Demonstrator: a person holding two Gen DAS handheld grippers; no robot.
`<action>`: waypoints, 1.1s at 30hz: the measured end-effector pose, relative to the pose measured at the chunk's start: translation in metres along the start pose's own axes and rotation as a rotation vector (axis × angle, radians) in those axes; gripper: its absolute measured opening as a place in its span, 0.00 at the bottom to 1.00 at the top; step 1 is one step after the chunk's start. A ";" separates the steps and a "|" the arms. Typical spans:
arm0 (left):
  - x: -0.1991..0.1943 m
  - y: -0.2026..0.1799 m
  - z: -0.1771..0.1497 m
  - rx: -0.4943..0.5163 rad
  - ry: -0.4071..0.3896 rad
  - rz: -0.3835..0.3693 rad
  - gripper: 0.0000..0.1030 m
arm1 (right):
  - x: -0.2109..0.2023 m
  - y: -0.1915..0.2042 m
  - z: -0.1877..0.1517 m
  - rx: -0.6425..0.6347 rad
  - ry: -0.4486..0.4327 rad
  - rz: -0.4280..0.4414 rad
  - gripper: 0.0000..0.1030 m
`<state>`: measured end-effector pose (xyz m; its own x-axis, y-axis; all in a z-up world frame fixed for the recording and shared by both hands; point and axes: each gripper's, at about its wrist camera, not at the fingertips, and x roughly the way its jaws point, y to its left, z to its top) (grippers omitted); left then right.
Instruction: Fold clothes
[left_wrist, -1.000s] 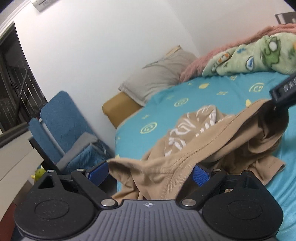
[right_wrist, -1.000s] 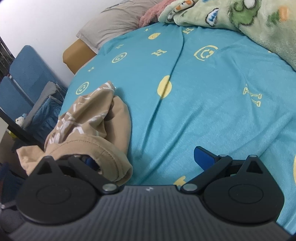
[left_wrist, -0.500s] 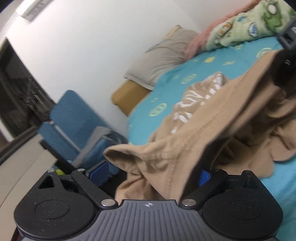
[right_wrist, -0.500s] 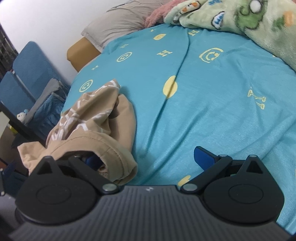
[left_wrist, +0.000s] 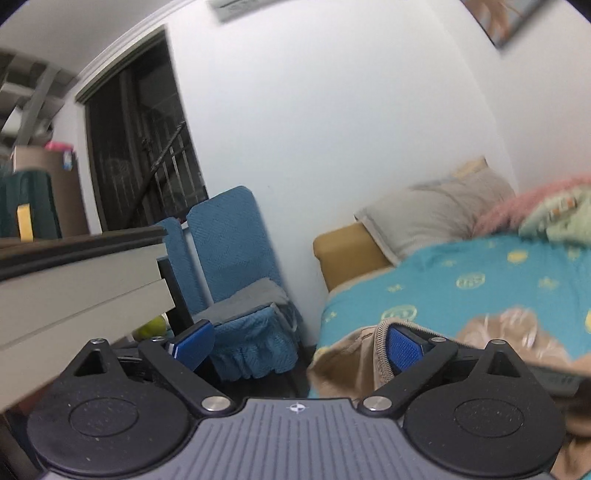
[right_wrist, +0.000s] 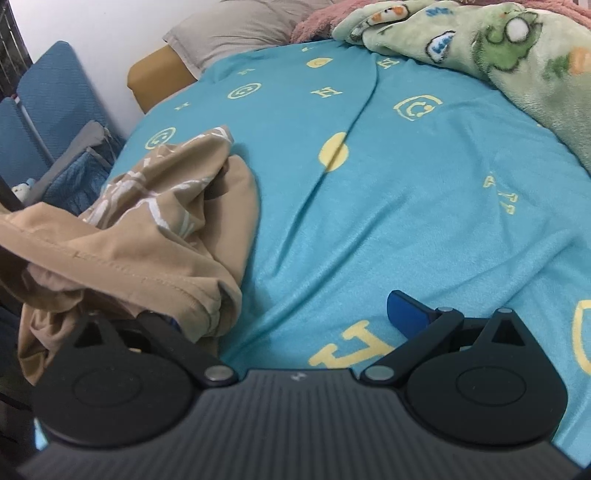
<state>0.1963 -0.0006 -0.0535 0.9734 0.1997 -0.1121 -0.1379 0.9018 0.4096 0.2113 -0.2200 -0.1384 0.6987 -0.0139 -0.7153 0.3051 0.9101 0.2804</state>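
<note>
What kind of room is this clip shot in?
Most likely a home bedroom: a bed under a turquoise patterned sheet, a grey pillow by the wall, and a green cartoon fleece blanket.

shirt (right_wrist: 147, 236) hides right tongs' (right_wrist: 291, 314) left pad

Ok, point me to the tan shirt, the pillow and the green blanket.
shirt (right_wrist: 147, 243), right wrist view, hemmed edge near the claw.
pillow (left_wrist: 436, 214), left wrist view, middle of its face.
blanket (right_wrist: 498, 51), right wrist view, frog print.
</note>
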 end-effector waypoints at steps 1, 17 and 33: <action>-0.001 -0.005 -0.002 0.026 0.003 -0.001 0.96 | 0.000 -0.002 0.000 0.004 -0.004 -0.004 1.00; 0.047 -0.040 -0.043 0.132 0.201 -0.017 0.96 | -0.002 -0.001 -0.001 -0.009 -0.027 0.016 1.00; -0.006 0.022 0.006 -0.237 0.062 0.074 0.98 | -0.025 -0.014 0.013 0.071 -0.194 -0.031 1.00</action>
<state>0.1882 0.0161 -0.0384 0.9470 0.2854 -0.1476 -0.2548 0.9469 0.1961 0.1983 -0.2383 -0.1163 0.7979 -0.1269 -0.5893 0.3683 0.8765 0.3099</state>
